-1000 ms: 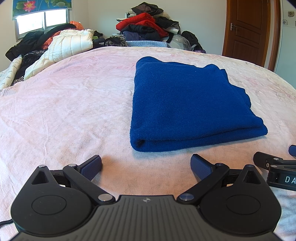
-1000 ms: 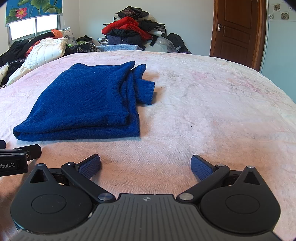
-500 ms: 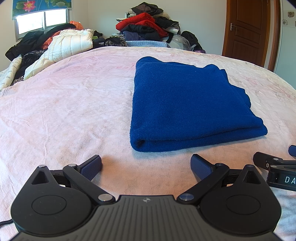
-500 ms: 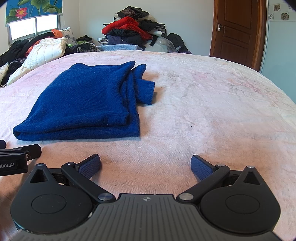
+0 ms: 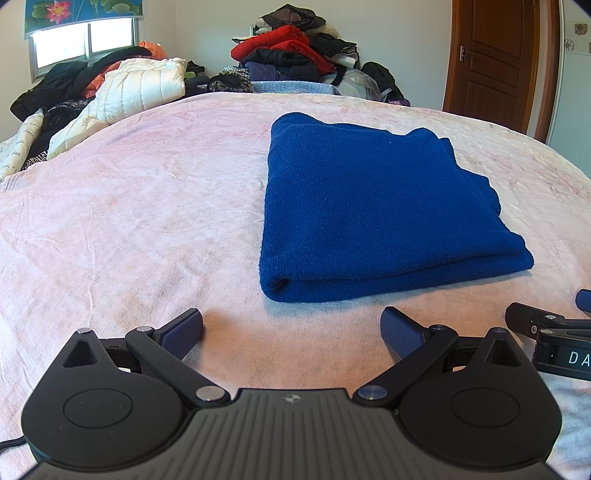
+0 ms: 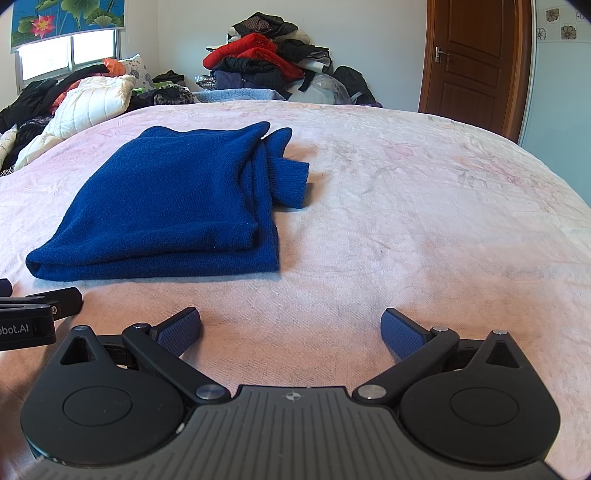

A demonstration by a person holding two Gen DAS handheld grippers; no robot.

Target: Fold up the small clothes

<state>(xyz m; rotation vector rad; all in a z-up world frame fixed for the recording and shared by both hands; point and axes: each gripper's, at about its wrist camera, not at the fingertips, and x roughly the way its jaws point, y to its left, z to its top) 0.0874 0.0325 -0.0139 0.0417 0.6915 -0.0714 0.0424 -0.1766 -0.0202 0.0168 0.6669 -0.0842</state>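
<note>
Both tongs, left (image 5: 291, 326) and right (image 6: 291, 326), gape empty. The folded blue sweater (image 5: 369, 210) lies just ahead. Tucking its stray cuff (image 6: 291, 181) would neaten it.

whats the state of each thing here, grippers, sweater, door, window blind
left hand-held gripper: open, empty, short of the sweater
right hand-held gripper: open, empty, over bare bedspread
blue sweater: folded flat on the bed, a cuff sticking out on its right side
door: closed
window blind: rolled partway up
clothes pile: unfolded, heaped at the far edge of the bed
</note>
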